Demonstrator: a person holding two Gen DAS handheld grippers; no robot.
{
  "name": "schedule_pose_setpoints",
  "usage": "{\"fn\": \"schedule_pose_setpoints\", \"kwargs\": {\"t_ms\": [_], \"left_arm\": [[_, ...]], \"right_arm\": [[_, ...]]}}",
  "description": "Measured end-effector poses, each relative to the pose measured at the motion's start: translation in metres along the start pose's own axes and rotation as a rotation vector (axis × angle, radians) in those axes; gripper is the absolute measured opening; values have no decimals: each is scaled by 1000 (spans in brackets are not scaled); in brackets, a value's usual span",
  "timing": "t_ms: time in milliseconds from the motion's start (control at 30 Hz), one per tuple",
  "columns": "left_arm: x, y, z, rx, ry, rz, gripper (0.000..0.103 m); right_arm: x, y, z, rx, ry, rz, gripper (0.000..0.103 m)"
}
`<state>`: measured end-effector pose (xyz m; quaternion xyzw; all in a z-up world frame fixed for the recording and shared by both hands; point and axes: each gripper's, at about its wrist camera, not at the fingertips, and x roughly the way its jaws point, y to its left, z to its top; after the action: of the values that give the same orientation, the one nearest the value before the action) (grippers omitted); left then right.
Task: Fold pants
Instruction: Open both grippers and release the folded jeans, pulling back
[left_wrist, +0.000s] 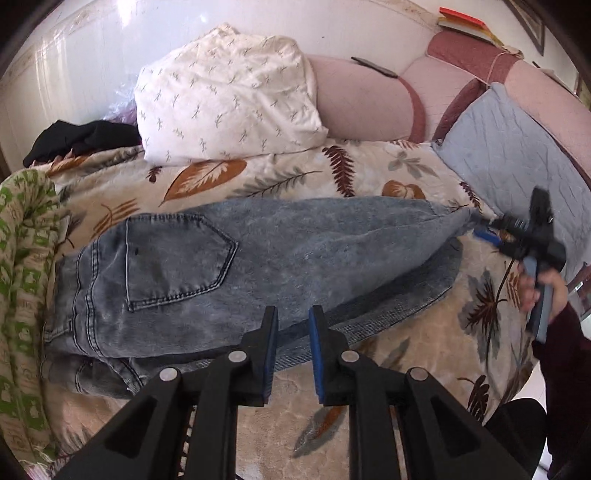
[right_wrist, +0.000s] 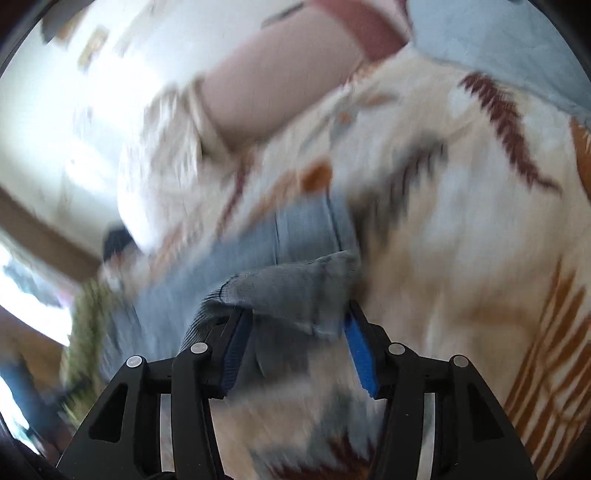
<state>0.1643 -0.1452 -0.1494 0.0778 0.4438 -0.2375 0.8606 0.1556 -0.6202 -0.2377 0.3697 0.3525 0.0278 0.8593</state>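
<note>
Item: pants (left_wrist: 295, 251), grey-blue denim. They lie flat on the bed (left_wrist: 369, 173), back pocket up, legs stacked one over the other. Waist sits at the left of the left-cam view, hems at the right. The lower leg's edge shows below the upper one.

Hem end (right_wrist: 295, 280): bunched and drawn to a point toward the right gripper (right_wrist: 295, 321). Its jaws are spread and released. The cloth sits between them and drapes over one finger; we see no squeeze on it. Right-cam view is v. blurred.

Left gripper (left_wrist: 293, 317): over the near long edge of the pants, approx. mid-leg. Jaws nearly closed, narrow gap, nothing in them.

Hand (left_wrist: 543, 288): on the right gripper's handle, dark sleeve behind.

Surroundings:
- White pillow (left_wrist: 229, 99) beyond the pants, apart from them.
- Grey-blue pad (left_wrist: 517, 147) just past the hems.
- Pink headboard (left_wrist: 362, 99) at the back.
- Green-print cloth (left_wrist: 22, 277) close by the waist.
- Black garment (left_wrist: 81, 138) at far left.

Open room: bare leaf-print cover between pants and pillow, and along the near edge in front of the left gripper.
</note>
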Motion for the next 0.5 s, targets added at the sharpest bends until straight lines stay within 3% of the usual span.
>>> {"fn": "schedule_pose_setpoints", "kwargs": {"t_ms": [67, 267, 333, 433, 500], "left_arm": [[0, 4, -2, -9, 7, 3, 19], [6, 2, -7, -23, 26, -6, 23], [4, -1, -9, -19, 28, -20, 23], [-3, -7, -13, 4, 15, -29, 23], [-5, -10, -15, 18, 0, -28, 28]], "right_arm": [[-4, -3, 8, 36, -9, 11, 63], [11, -9, -26, 9, 170, 4, 68], [11, -15, -40, 35, 208, 56, 69], [-10, -13, -62, 43, 182, 201, 69], [-18, -8, -74, 23, 197, 244, 69]]}}
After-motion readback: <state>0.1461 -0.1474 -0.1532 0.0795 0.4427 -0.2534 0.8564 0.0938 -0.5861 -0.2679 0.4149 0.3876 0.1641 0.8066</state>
